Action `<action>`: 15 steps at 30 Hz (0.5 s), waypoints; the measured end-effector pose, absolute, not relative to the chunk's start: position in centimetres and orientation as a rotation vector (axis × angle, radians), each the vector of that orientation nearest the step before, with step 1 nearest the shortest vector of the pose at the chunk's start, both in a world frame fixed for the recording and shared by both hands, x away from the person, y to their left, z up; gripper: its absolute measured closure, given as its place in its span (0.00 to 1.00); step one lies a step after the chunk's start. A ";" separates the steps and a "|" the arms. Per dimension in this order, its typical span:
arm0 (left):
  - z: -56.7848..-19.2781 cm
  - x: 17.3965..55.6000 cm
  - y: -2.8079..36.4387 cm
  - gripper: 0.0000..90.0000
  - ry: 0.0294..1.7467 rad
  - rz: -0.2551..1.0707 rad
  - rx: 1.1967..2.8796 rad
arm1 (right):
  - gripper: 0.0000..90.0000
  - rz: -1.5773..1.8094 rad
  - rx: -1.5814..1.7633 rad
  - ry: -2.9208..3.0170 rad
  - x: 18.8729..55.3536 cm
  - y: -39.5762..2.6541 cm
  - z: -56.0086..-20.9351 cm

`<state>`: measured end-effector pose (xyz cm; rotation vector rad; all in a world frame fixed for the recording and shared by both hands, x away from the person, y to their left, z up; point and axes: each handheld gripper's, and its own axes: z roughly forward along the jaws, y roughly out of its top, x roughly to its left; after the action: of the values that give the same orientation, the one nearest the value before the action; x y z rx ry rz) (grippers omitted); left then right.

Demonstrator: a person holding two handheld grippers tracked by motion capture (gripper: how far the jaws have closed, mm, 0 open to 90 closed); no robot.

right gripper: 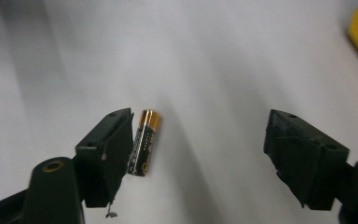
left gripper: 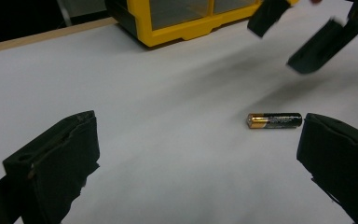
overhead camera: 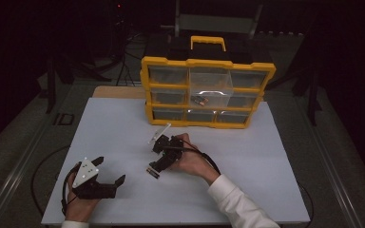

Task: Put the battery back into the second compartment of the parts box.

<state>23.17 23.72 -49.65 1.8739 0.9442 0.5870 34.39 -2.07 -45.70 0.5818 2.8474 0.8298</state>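
Spreading my right gripper (right gripper: 198,154) wide, I hovered its blocky black jaws over a glossy cylindrical battery (right gripper: 143,142) at nine o'clock; my left gripper (left gripper: 198,154) gaped too.

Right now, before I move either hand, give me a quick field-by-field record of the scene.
surface: white table top
battery: one battery lying flat on the table, loose
right gripper: right gripper open, over the battery, one jaw beside it, not closed on it
left gripper: left gripper open, holding nothing, off to the battery's side
organizer: yellow organizer standing at the far edge, clear drawers; one holds a small object, too small to tell what
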 end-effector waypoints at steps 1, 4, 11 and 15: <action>-49.6 23.2 23.7 0.00 0.944 0.586 1.873 | 0.29 0.823 0.586 2.858 34.3 -2.0 -46.0; -49.7 23.2 23.7 0.00 0.944 0.586 1.873 | 0.33 0.822 0.599 2.875 34.1 -1.8 -46.9; -49.7 23.2 23.7 0.00 0.943 0.585 1.875 | 0.51 0.775 0.532 2.929 33.4 -0.9 -48.4; -49.7 23.2 23.7 0.00 0.943 0.585 1.875 | 0.63 0.755 0.514 2.957 33.1 -0.7 -49.3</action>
<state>23.17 23.70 -49.66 1.8746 0.9431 0.5852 33.09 -0.75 -49.27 0.5135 2.9570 0.7550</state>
